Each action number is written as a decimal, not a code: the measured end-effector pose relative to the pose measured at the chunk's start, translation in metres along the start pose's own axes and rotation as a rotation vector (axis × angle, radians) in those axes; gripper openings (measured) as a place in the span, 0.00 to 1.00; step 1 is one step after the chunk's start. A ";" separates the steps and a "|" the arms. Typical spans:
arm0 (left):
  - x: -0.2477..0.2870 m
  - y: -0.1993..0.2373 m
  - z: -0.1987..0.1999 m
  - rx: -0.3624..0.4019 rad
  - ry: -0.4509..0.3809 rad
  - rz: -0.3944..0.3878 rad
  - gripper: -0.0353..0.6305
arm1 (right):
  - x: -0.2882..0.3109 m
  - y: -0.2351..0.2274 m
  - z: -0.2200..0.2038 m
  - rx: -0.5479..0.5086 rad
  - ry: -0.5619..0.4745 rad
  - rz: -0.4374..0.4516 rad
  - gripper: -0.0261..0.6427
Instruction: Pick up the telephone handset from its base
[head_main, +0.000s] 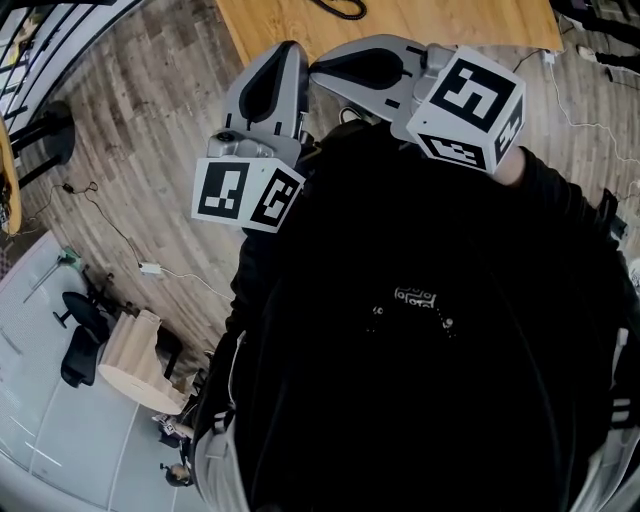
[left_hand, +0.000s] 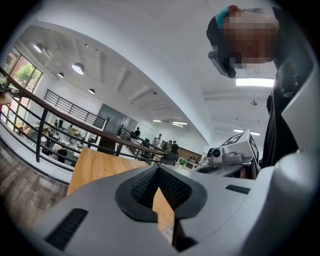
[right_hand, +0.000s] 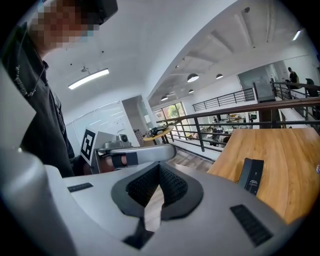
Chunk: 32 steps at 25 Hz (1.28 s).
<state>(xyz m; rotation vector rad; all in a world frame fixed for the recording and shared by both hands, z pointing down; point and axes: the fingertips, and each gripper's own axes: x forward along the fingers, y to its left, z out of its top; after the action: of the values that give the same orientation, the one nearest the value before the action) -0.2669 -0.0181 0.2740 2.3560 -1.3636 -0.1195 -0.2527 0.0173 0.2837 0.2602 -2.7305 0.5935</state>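
Left tongs (left_hand: 158, 168) and right tongs (right_hand: 160, 165) are both pressed together, holding nothing. The wooden table (right_hand: 285, 145) lies ahead of the 2. No telephone is visible, so its bearing cannot be told.

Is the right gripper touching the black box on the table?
Apart. Right gripper view: the right gripper has shut, empty jaws, and the black box lies on the wooden table, well off to their side.

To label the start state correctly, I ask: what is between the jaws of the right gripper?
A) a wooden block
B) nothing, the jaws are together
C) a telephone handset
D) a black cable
B: in its own view the right gripper has its jaws closed tip to tip, with nothing between them.
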 end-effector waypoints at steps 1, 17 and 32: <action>0.001 0.001 -0.001 -0.005 0.001 0.001 0.06 | 0.001 -0.001 0.000 0.000 0.004 0.003 0.06; 0.032 -0.007 0.005 0.008 0.007 0.042 0.06 | -0.019 -0.028 0.007 0.041 -0.021 0.050 0.06; 0.108 -0.002 0.027 0.032 0.015 0.113 0.06 | -0.042 -0.100 0.038 0.059 -0.056 0.113 0.06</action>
<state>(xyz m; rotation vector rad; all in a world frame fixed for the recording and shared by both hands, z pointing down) -0.2172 -0.1172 0.2624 2.2947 -1.4975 -0.0476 -0.1996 -0.0837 0.2731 0.1387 -2.7989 0.7092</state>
